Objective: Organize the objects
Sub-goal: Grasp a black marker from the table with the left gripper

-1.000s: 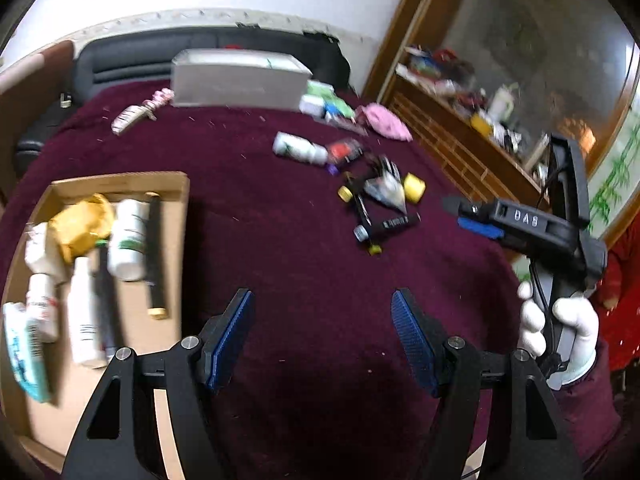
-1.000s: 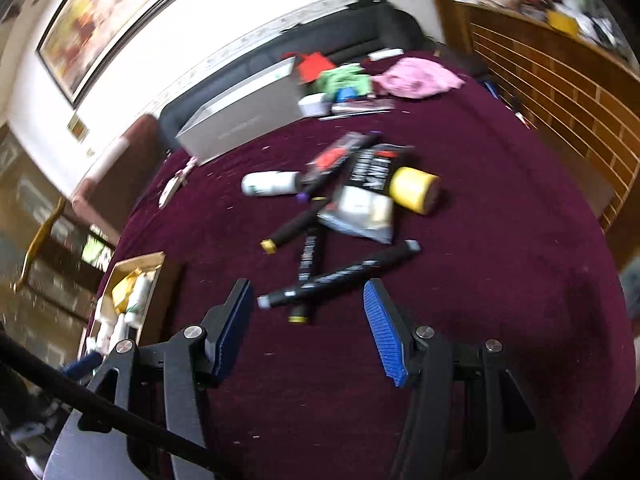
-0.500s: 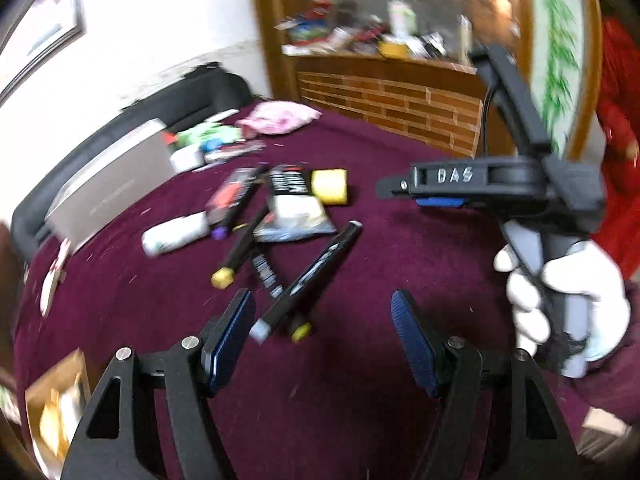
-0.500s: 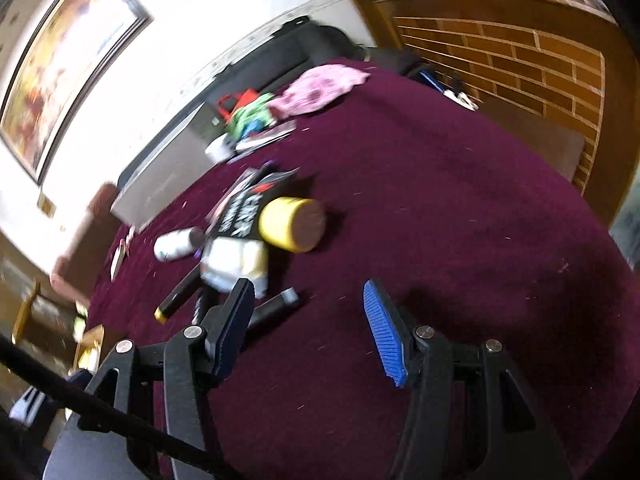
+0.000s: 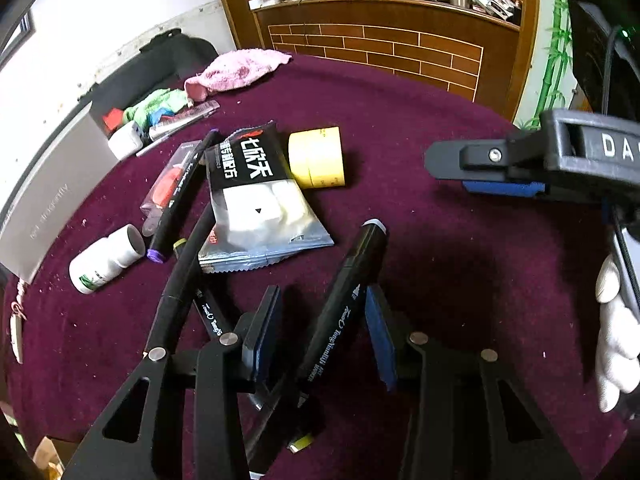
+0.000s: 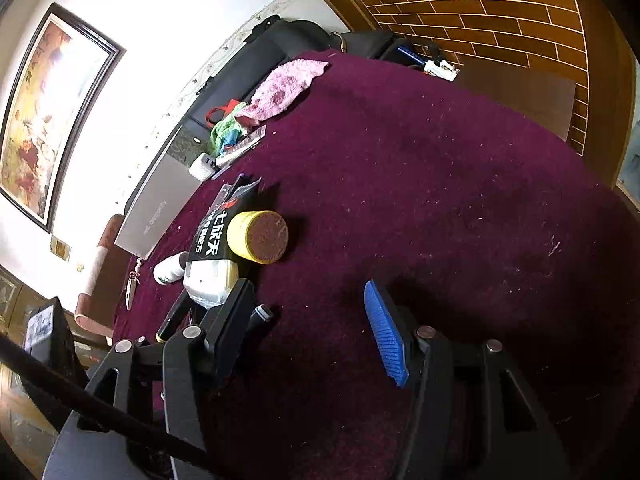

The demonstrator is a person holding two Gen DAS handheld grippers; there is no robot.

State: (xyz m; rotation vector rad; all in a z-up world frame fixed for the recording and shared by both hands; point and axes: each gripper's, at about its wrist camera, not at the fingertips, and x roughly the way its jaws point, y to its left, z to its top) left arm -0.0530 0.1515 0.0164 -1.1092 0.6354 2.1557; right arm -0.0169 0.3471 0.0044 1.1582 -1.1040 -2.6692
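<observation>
The left gripper (image 5: 320, 328) was closing around a black marker (image 5: 346, 300) lying on the maroon cloth (image 5: 440, 264), beside a snack packet (image 5: 256, 204) and yellow tape roll (image 5: 316, 158); contact seemed partial. The right gripper (image 6: 308, 320) hung half open, empty.

Matt maroon cloth table cover (image 5: 400, 128); glossy plastic snack packet (image 5: 256, 200).
</observation>
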